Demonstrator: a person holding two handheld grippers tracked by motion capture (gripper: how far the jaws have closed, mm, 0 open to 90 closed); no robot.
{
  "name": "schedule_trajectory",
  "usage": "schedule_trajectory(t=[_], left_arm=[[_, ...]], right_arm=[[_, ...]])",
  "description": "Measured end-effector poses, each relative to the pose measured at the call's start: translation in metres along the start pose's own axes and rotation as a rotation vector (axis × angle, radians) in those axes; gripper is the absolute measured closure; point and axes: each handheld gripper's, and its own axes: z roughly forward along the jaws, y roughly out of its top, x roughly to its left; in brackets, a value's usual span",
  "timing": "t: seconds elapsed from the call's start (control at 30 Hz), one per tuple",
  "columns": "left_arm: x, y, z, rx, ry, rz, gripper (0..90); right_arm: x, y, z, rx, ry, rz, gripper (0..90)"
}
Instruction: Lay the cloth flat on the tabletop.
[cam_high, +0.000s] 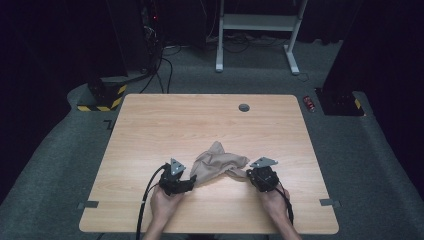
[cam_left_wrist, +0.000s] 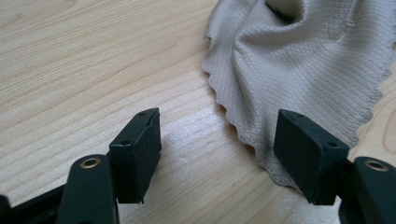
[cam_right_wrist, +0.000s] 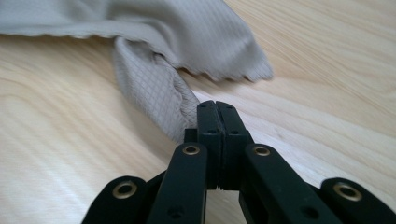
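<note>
Two grippers working a beige cloth on a wooden table.
The right gripper (cam_right_wrist: 217, 109) is pinching the crumpled beige cloth (cam_high: 218, 163) near the table's (cam_high: 165, 125) front edge; the left gripper (cam_left_wrist: 219, 140) is gaping beside its scalloped hem.

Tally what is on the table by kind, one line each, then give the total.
Beige cloth: 1
Black tongs, hand-held: 2, the left tongs open beside the cloth, the right tongs shut on a corner of it
Grey round grommet in the tabletop: 1
Total: 4
</note>
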Motion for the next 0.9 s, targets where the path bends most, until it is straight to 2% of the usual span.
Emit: schedule_trajectory(t=[0.1,0.13,0.27,0.3,0.37,0.43,0.47,0.57,0.63,0.7,0.73,0.77,0.87,0.9], left_arm=[[0.0,0.0,0.0,-0.001,0.001,0.0,32.3],[0.0,0.0,0.0,-0.001,0.001,-0.001,32.3],[0.0,0.0,0.0,-0.001,0.001,-0.002,32.3],[0.0,0.0,0.0,0.001,0.002,0.0,32.3],[0.0,0.0,0.0,0.001,0.002,-0.001,32.2],[0.0,0.0,0.0,0.001,0.003,-0.001,32.2],[0.0,0.0,0.0,0.001,0.003,-0.001,32.2],[0.0,0.0,0.0,0.001,0.003,-0.001,32.2],[0.0,0.0,0.0,0.002,0.004,0.0,32.1],[0.0,0.0,0.0,0.003,0.006,-0.001,31.7],[0.0,0.0,0.0,0.003,0.005,-0.002,31.3],[0.0,0.0,0.0,0.003,0.006,-0.003,31.3],[0.0,0.0,0.0,0.003,0.008,-0.005,31.0],[0.0,0.0,0.0,0.003,0.008,-0.005,30.9]], right_arm=[[-0.002,-0.001,0.003,0.006,-0.005,0.003,86.8],[-0.003,0.0,0.002,-0.005,0.007,0.017,77.8],[-0.005,0.006,0.001,-0.027,0.022,0.03,71.7],[-0.007,0.015,0.001,-0.04,0.026,0.04,65.9],[-0.007,0.018,0.002,-0.041,0.028,0.043,64.0],[-0.011,0.03,0.008,-0.042,0.039,0.055,56.8],[-0.011,0.03,0.008,-0.042,0.039,0.055,56.8],[-0.018,0.037,0.019,-0.04,0.078,0.091,52.4],[-0.019,0.038,0.023,-0.033,0.085,0.087,54.0],[-0.02,0.04,0.03,0.001,0.087,0.066,61.8],[-0.02,0.039,0.035,0.019,0.08,0.041,72.6],[-0.02,0.039,0.035,0.019,0.08,0.041,72.6],[-0.017,0.039,0.037,0.024,0.075,0.004,87.3],[-0.016,0.039,0.036,0.023,0.078,0.0,88.5]])
